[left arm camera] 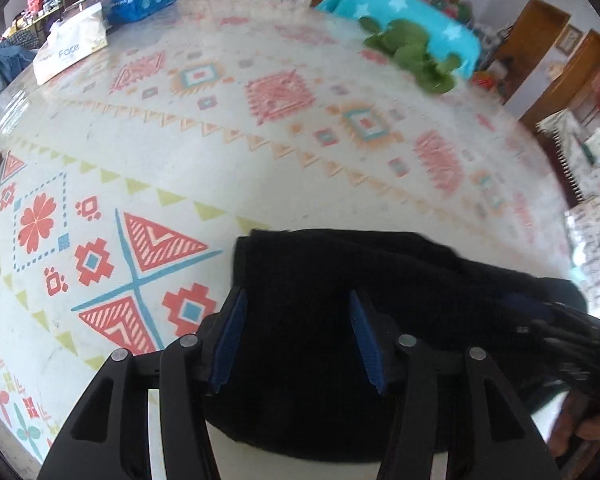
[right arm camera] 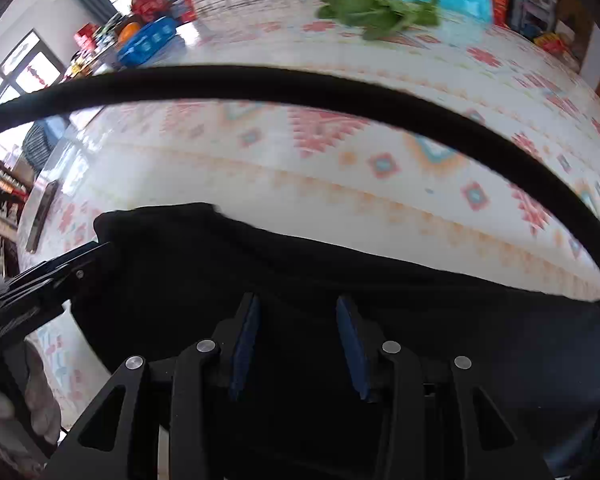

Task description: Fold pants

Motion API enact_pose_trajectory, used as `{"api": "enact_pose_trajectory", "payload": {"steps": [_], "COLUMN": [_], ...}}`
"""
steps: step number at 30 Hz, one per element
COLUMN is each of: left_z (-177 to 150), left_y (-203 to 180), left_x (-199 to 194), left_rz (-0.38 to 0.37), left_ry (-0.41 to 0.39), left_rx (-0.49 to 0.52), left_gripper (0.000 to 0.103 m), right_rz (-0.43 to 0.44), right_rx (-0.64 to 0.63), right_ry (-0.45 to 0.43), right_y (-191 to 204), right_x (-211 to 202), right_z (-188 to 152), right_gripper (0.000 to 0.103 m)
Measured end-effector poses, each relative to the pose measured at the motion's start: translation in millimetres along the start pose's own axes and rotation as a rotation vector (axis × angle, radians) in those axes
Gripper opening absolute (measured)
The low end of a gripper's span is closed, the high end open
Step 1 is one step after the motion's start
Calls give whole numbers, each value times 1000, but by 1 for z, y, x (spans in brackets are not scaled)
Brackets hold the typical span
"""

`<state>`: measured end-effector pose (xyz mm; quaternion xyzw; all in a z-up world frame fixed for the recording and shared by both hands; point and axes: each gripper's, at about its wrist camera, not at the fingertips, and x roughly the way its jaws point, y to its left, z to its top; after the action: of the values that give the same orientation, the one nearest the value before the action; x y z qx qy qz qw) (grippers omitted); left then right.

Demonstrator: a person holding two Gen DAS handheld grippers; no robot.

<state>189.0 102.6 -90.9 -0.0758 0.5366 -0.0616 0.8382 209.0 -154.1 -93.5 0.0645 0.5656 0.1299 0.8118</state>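
Black pants lie folded on the patterned tablecloth near the front edge. My left gripper is open, its blue pads wide apart just above the left end of the pants. In the right wrist view the pants stretch across the lower frame. My right gripper is open above their middle, nothing between its blue pads. The left gripper shows at the pants' left end in the right wrist view. The right gripper shows dimly at the right edge of the left wrist view.
Green leaves and a turquoise star cloth lie at the far side. A white tissue pack and a blue pack sit far left. A black cable arcs across the right wrist view.
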Motion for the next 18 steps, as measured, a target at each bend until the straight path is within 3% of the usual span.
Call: {"api": "enact_pose_trajectory", "payload": {"steps": [4,7,8,9,12,15,18], "left_z": [2,2,2,2,1,5,13], "left_y": [7,4,4,5,2,-6,-7], "left_x": [7,9,8,8,9,15,20], "left_rz": [54,84,84,80,95,122,125], "left_ry": [-16,-13,-13,-13,-23,-30,-25], "left_rx": [18,50,53,51,71,104,98], "left_gripper": [71,73,73,73,73,77,80], "right_rz": [12,0,-38,-88,-307,-369,-342], "right_rx": [68,123,141,149,190,259,296], "right_ry": [-30,-94,-130,-149,-184,-91,-92], "right_y": [-27,-50,-62,-69,-109,-150,-175], "right_x": [-16,-47,-63,-73,-97,-79,-66], "right_z": [-5,-22,-33,-40,-64,-69,-58], "right_gripper": [42,42,45,56,67,67,69]}}
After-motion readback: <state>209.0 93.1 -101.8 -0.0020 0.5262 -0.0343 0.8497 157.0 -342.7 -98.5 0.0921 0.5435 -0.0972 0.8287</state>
